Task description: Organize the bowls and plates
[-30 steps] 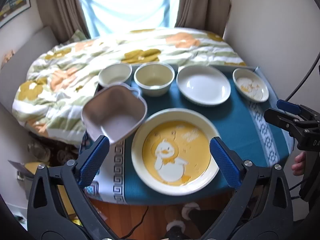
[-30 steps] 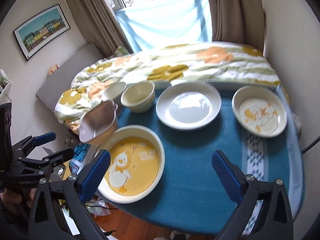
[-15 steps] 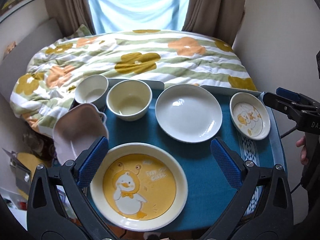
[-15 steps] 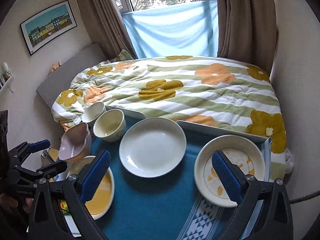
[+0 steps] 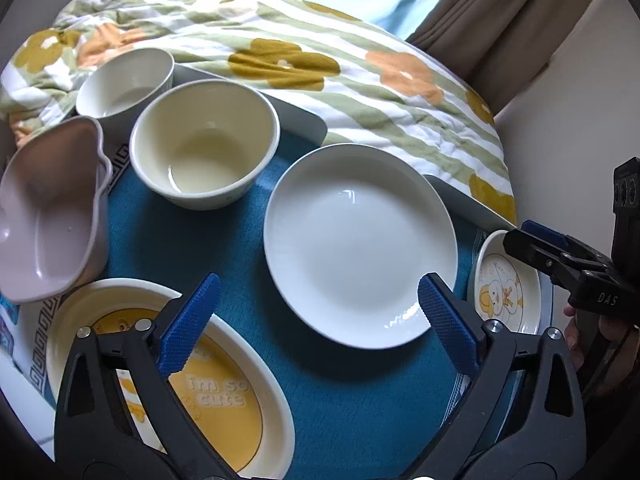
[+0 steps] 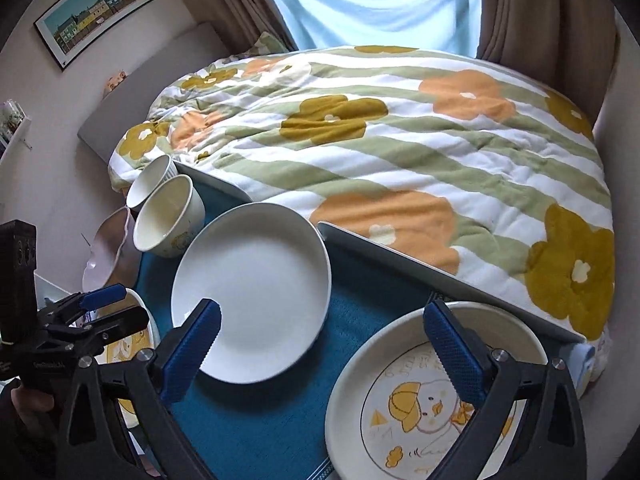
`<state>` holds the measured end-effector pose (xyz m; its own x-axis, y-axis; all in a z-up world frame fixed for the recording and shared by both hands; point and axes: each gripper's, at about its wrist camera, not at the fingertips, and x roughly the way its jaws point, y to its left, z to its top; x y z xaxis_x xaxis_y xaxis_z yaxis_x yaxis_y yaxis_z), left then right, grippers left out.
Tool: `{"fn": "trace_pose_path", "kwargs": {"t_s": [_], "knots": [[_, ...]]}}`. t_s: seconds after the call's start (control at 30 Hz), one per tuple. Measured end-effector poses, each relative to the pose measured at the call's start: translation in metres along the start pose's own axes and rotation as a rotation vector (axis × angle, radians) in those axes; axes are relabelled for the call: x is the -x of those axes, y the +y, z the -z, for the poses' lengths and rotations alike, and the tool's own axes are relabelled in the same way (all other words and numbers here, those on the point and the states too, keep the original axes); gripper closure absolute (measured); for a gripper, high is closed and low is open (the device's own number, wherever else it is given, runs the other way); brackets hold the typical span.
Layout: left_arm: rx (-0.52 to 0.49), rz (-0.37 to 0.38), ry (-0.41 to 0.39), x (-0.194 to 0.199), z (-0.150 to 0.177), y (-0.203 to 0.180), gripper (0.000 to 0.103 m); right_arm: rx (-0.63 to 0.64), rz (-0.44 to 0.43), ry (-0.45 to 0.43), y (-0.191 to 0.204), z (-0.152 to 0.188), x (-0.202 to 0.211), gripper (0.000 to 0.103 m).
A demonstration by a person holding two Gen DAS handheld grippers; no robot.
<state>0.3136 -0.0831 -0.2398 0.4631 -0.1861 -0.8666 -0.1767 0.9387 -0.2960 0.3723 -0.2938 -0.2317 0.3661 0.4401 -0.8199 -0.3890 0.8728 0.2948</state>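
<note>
On the blue cloth [image 5: 224, 248] lie a plain white plate [image 5: 360, 244], a large yellow duck plate [image 5: 224, 400], a small duck plate [image 5: 504, 292], a cream bowl [image 5: 204, 144], a white bowl [image 5: 124, 84] and a pink bowl [image 5: 48, 216]. My left gripper [image 5: 316, 324] is open and empty above the white plate's near rim. My right gripper [image 6: 320, 344] is open and empty, between the white plate [image 6: 252, 296] and the small duck plate [image 6: 424, 400]. It also shows at the right of the left wrist view [image 5: 560, 256].
A flowered duvet [image 6: 400, 128] on a bed lies right behind the table's grey far edge [image 6: 400, 252]. Curtains [image 6: 532, 12] and a window stand beyond. The left gripper shows at the left of the right wrist view [image 6: 100, 312]. A wall is on the right.
Both grippers have moved forward and lower toward the dishes. The left one has shifted right, from the yellow duck plate to the white plate. Both stay open. No dish has moved.
</note>
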Motion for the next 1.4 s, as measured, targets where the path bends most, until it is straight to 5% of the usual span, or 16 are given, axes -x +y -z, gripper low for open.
{"fn": "trace_pose_path", "kwargs": {"t_s": [0.1, 0.23, 0.37, 0.47, 0.63, 1.4], "knots": [[0.035, 0.008, 0.037, -0.020, -0.002, 0.010, 0.030, 0.018, -0.038, 0.064, -0.003, -0.003, -0.027, 0.033], [0.057, 0.018, 0.082, -0.041, -0.001, 0.016, 0.049, 0.067, -0.068, 0.120, 0.000, -0.002, -0.054, 0.046], [0.066, 0.005, 0.107, -0.053, 0.002, 0.020, 0.053, 0.094, -0.074, 0.146, -0.001, -0.002, -0.068, 0.058], [0.079, -0.007, 0.119, -0.058, 0.003, 0.021, 0.073, 0.098, -0.084, 0.158, -0.003, -0.002, -0.075, 0.069], [0.073, -0.038, 0.120, -0.060, 0.007, 0.025, 0.086, 0.101, -0.093, 0.169, -0.005, -0.001, -0.083, 0.084], [0.022, -0.051, 0.046, -0.019, -0.001, 0.014, 0.087, 0.106, -0.105, 0.069, 0.008, -0.001, -0.052, 0.087]]}}
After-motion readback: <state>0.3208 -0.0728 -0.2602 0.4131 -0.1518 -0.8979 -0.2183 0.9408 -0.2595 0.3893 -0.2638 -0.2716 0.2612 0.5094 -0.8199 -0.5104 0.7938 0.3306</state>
